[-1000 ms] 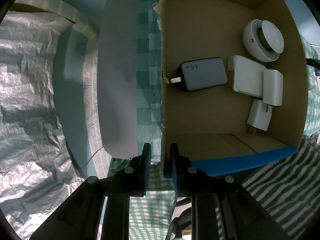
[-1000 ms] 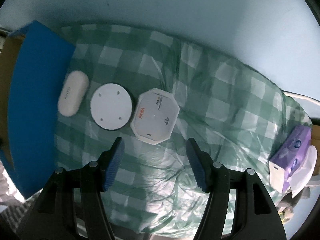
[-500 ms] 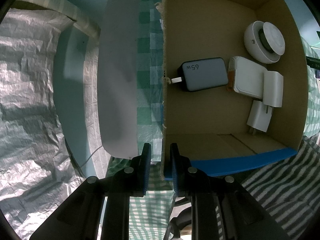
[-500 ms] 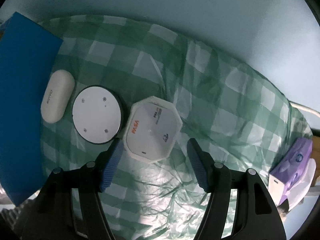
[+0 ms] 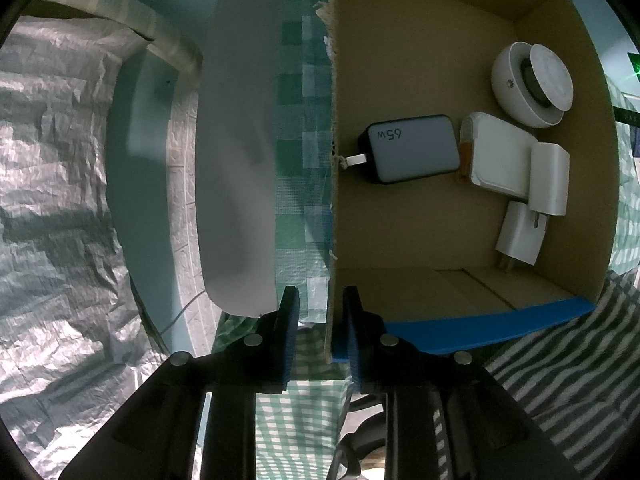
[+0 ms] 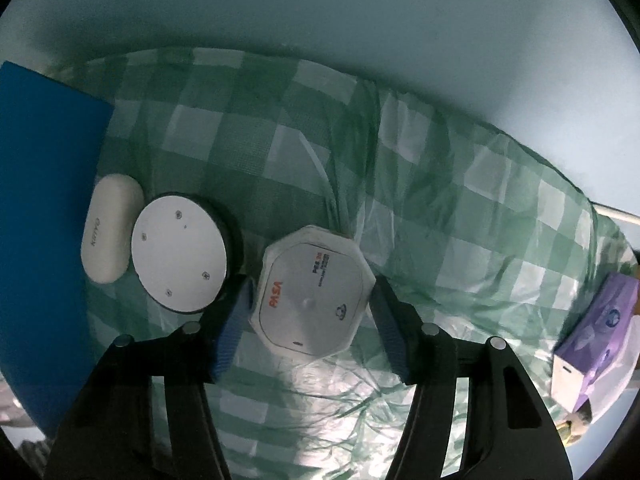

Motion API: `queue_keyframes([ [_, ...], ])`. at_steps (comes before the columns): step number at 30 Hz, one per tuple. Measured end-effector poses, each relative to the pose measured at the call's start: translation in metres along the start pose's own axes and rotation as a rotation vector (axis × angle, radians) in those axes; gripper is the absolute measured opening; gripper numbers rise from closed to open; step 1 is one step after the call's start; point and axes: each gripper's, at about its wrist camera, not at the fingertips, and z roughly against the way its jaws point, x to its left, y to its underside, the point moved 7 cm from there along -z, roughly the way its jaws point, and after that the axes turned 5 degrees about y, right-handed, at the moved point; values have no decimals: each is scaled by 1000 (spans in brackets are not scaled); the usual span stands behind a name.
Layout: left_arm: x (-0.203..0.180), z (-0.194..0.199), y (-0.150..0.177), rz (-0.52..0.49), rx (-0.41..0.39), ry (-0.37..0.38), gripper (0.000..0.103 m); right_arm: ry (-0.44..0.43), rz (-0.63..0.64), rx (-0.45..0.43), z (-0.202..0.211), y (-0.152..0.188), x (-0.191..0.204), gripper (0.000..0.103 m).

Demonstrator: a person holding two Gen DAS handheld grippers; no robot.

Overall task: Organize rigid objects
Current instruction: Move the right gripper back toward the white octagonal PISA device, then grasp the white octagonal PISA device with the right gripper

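Between the spread fingers of the right gripper [image 6: 310,330] the octagonal white case [image 6: 314,306] is bracketed, unpinched; closing judged next, while the left gripper [image 5: 318,334] pinches the cardboard box [image 5: 333,200] wall.

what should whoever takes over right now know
Left gripper: jaws astride the box wall, steadying it.
Right gripper: open, jaws either side of the octagon, not yet closed.
In the box: dark charger, white pack, two white plugs, round dock.
On the cloth: octagon, round disc, white case.
Left: grip the octagon, box it, then the disc and case.
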Motion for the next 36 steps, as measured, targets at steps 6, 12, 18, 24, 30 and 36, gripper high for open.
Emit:
queue_keyframes([
  [6,0,0,0,0,-1,0,22,-34,29,23,-6,8,-16,55],
  [12,-1,-2,0,-2,-1,1,22,-59,30,33,-9,23,-21,56],
  [18,-2,-3,0,-10,4,-4,22,-52,-76,38,-15,20,-26,56],
  [24,-3,-3,0,-15,4,-6,22,-27,-76,35,-12,27,-12,54],
  [30,-3,-2,0,-12,0,1,22,-34,-33,-3,11,40,-5,54],
  [36,-2,-1,-1,-19,1,1,22,-71,0,-40,47,31,10,54],
])
